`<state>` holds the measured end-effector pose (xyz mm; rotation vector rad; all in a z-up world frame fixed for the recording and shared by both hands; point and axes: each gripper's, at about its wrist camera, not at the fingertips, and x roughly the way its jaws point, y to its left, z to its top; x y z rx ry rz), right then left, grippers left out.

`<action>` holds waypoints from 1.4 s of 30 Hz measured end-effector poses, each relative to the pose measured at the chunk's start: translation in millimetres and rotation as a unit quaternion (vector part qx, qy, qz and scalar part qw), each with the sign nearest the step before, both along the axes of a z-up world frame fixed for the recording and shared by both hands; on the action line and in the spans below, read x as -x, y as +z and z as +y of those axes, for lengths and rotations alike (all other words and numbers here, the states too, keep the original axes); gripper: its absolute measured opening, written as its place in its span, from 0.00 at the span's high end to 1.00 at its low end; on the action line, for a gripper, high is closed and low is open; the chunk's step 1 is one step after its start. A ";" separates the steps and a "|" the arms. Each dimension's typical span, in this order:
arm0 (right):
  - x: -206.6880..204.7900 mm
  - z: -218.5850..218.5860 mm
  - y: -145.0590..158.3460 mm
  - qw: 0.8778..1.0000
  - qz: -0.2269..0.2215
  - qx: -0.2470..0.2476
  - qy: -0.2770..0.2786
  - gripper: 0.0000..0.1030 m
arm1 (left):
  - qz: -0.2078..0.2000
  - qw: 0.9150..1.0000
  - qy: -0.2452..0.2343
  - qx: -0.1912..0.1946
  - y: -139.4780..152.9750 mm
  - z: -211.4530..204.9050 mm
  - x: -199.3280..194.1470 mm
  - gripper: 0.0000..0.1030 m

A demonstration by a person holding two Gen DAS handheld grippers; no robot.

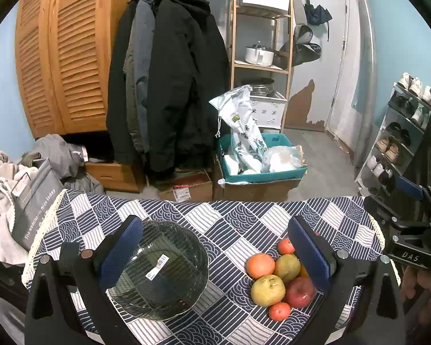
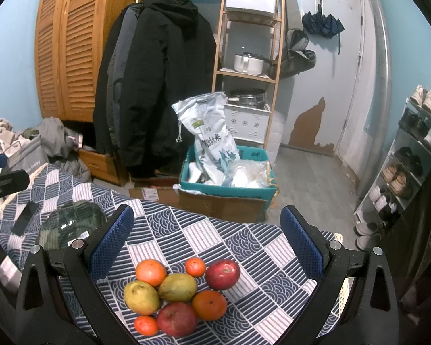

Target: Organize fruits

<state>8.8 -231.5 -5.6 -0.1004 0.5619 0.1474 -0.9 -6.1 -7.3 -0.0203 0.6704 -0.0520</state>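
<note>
Left gripper (image 1: 215, 258): fingers spread wide and holding nothing, hovering above the table, with the bowl under its left finger and the fruits by its right one.
Right gripper (image 2: 207, 247): also spread, nothing between the pads, hanging over the fruits (its black body shows at the right edge of the left view).
Fruits (image 2: 181, 293): a tight cluster on the cloth; the right view shows all eight: two apples (image 2: 223, 274), two pears (image 2: 177, 287), two oranges (image 2: 151, 272) and two tangerines (image 2: 195, 267).
Left view only: a hand (image 1: 422, 284) at the right edge, and the bowl's whole rim; here the right finger hides part of the cluster.
Bowl (image 1: 161, 270): clear ribbed glass with a white barcode sticker, empty, left of the fruits and apart from them.
Right view only: a dark flat object (image 2: 24, 218) on the cloth beyond the bowl; what it is I cannot tell.
Table (image 1: 238, 218): covered by a navy and white patterned cloth.
Beyond: coats (image 2: 158, 80) on a rail, a teal crate (image 2: 230, 184) on the floor.
</note>
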 end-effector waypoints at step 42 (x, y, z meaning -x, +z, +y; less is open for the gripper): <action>-3.5 -14.1 -12.3 1.000 0.025 0.009 -0.010 0.03 | 0.034 0.999 -0.015 -0.010 -21.5 -16.9 -1.3 0.01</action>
